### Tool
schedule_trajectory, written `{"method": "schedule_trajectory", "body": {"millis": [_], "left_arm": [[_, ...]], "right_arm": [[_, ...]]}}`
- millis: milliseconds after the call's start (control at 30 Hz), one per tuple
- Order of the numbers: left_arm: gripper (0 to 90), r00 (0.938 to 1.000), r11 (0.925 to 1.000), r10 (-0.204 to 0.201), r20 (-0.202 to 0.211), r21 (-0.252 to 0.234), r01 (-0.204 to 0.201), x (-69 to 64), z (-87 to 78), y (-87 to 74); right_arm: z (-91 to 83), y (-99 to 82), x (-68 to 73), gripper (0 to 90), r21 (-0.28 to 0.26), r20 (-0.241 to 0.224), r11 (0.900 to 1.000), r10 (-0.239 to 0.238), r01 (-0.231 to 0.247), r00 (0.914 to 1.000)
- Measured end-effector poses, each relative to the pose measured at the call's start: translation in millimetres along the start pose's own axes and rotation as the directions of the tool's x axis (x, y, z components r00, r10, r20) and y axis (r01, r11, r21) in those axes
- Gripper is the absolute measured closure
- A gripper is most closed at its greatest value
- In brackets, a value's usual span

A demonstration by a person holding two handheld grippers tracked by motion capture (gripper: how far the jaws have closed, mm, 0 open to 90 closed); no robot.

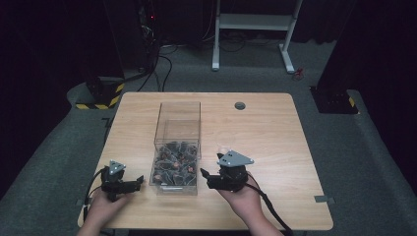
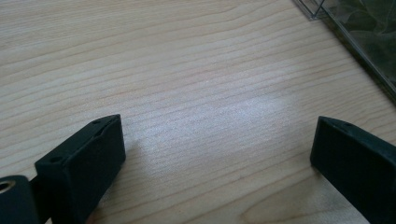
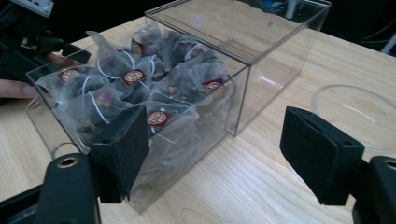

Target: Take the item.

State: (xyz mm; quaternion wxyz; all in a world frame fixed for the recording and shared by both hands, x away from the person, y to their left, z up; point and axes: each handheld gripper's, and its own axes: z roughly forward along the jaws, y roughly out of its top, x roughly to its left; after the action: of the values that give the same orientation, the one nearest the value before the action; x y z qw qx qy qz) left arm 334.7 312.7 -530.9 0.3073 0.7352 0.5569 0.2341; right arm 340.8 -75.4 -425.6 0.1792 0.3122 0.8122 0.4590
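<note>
The clear box (image 1: 177, 147) full of tea bags (image 3: 140, 79) sits on the surface (image 1: 275, 142), closer to the near edge and left of the middle. The right gripper (image 1: 210, 170) is just beside the box's right side. Its fingers (image 3: 119, 149) are wide apart, with nothing between them, touching nothing. The left gripper (image 1: 136, 182) rests near the box's left side by the near edge. Its fingers (image 2: 86, 163) are wide apart too, over bare wood. A clear round dish (image 3: 357, 114) sits just beside the box.
</note>
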Motion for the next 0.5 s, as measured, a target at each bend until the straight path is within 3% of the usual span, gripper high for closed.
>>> {"method": "schedule_trajectory", "body": {"millis": [500], "left_arm": [[3.5,1.0000,1.0000,0.000,-0.001,-0.001,0.000,-0.1,0.0,0.0]], "right_arm": [[12.4,7.2,16.6,27.8,-0.005,-0.054,0.9998,-0.021,0.021,0.9983]]}}
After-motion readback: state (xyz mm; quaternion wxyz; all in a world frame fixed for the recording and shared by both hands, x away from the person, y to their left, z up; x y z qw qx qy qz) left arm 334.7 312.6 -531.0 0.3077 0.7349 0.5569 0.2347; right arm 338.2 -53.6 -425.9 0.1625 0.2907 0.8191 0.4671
